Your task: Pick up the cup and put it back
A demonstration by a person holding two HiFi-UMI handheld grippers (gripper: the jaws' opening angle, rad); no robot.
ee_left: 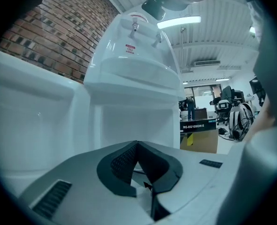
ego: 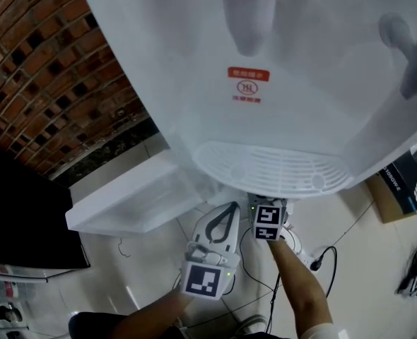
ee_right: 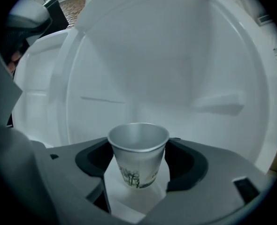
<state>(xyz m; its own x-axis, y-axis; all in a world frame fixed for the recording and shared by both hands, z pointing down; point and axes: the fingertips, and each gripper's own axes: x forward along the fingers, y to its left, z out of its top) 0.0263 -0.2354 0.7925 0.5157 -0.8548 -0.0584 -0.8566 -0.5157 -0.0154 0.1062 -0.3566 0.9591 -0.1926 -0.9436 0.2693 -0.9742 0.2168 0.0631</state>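
A white paper cup [ee_right: 138, 156] with a dark tree print stands upright between the jaws of my right gripper [ee_right: 138, 146]. Both pads touch its sides just under the rim. Behind it is the white inner wall of the water dispenser [ee_right: 166, 69]. In the head view only the right gripper's marker cube [ego: 268, 223] shows, under the dispenser's drip tray [ego: 265, 169]; the jaws and the cup are hidden there. My left gripper [ego: 230, 209] hangs just left of it, jaws together and empty. In its own view the left gripper [ee_left: 137, 146] points at the dispenser's front.
The tall white water dispenser [ego: 279, 90] fills the middle, with its lower door [ego: 131, 203] swung open to the left. A brick wall [ego: 46, 62] stands behind. A cardboard box [ego: 399, 189] and cables [ego: 314, 260] lie on the tiled floor at right.
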